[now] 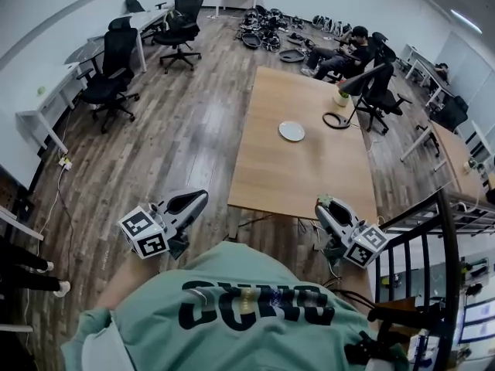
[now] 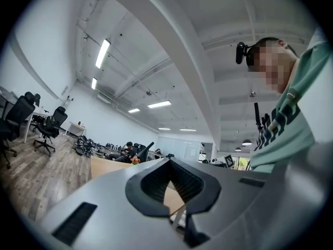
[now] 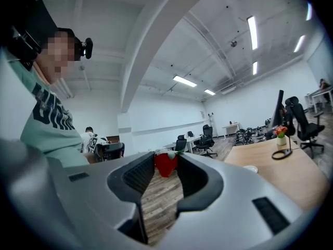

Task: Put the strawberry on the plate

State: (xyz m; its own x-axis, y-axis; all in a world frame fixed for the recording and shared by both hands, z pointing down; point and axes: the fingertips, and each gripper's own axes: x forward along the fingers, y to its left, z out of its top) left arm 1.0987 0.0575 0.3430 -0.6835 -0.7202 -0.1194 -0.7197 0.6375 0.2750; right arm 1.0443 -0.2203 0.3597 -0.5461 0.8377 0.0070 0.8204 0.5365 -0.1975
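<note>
One plate [image 1: 291, 131] on wooden table [image 1: 302, 176]; right gripper [image 1: 324, 204] pinches strawberry [image 3: 165, 164]; left gripper [image 2: 169, 162] closed, empty; office chairs [image 1: 116, 68] beyond.

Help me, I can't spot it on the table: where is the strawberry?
The strawberry is pinched at the tips of the right tool, mid right gripper view, by the table's near right corner, short of the plate.

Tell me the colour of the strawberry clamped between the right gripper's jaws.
Red; the strawberry shows best in the right gripper view.
</note>
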